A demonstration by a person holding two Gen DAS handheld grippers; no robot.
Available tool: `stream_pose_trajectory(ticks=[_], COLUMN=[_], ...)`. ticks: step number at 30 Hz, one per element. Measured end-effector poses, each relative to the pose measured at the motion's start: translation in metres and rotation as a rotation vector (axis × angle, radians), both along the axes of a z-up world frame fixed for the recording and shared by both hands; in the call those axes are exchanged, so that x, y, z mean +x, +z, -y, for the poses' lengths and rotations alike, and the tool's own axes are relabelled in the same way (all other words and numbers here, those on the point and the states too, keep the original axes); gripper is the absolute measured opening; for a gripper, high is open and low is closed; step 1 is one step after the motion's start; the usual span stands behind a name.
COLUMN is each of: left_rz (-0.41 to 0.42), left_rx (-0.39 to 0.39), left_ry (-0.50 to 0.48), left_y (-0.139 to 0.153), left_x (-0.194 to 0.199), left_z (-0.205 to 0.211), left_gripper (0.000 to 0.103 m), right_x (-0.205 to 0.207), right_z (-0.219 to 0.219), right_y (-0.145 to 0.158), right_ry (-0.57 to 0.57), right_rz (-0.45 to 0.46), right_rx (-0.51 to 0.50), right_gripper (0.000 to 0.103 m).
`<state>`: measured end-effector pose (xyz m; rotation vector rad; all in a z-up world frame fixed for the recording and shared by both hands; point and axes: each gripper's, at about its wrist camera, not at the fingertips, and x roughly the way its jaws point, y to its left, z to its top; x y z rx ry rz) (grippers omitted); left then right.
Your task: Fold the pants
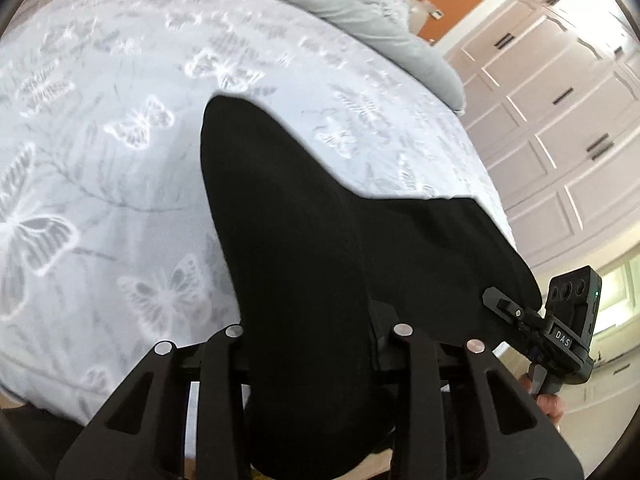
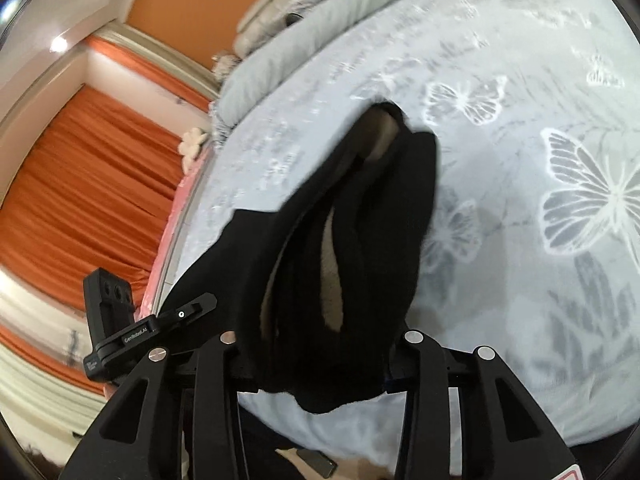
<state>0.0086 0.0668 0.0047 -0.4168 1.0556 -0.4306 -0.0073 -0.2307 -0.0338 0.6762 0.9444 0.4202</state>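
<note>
Black pants (image 1: 304,240) hang over a bed with a pale blue butterfly bedspread (image 1: 100,140). My left gripper (image 1: 316,344) is shut on the pants, and the fabric drapes forward and hides its fingertips. My right gripper shows at the right edge of the left wrist view (image 1: 516,312), holding the stretched edge of the pants. In the right wrist view my right gripper (image 2: 320,348) is shut on bunched pants (image 2: 360,232) with a pale lining showing in the folds. My left gripper (image 2: 188,312) appears at the left, at the pants' other end.
A folded grey duvet (image 1: 360,12) and pillows (image 2: 272,20) lie at the far end of the bed. White wardrobe doors (image 1: 560,100) stand to one side. Orange curtains (image 2: 80,200) and an orange wall stand on the other side.
</note>
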Motion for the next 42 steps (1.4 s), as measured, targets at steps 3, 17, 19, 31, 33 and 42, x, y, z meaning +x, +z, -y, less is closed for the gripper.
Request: stream_pose_trajectory(ticks=[3,17,19,31,33,42], left_rz=[0.017,0.259,0.286,0.507,0.534,0.660], left_rx=[0.001,0.071,0.074,0.139,0.146,0.178], left_ry=[-0.029,-0.056,-0.049,-0.012,-0.001,0.049], left_y=[0.013,0.104,0.119,0.218,0.230,0.255], left_x=[-0.012,-0.058,-0.054,-0.002,0.010,0.093], left_z=[-0.012,-0.018,-0.019,-0.012,-0.010,-0.002], left_gripper=[0.032,0.032,0.032,0.033,0.033,0.033], right_x=[-0.023,-0.055,-0.049,0.015,0.031,0.121], right_z=[-0.002,-0.022,-0.024,-0.031,-0.032,-0.027], right_y=[0.013,0.116,0.130,0.221,0.234,0.256], right_ry=[0.022,0.057,0.058,0.057,0.051,0.011], right_rz=[0.021,0.268,0.298,0.512,0.538,0.615], right_rx=[0.006,-0.042,-0.049,-0.112,-0.118,-0.115], right_gripper=[0.038,0.038,0.038,0.038,0.038,0.038])
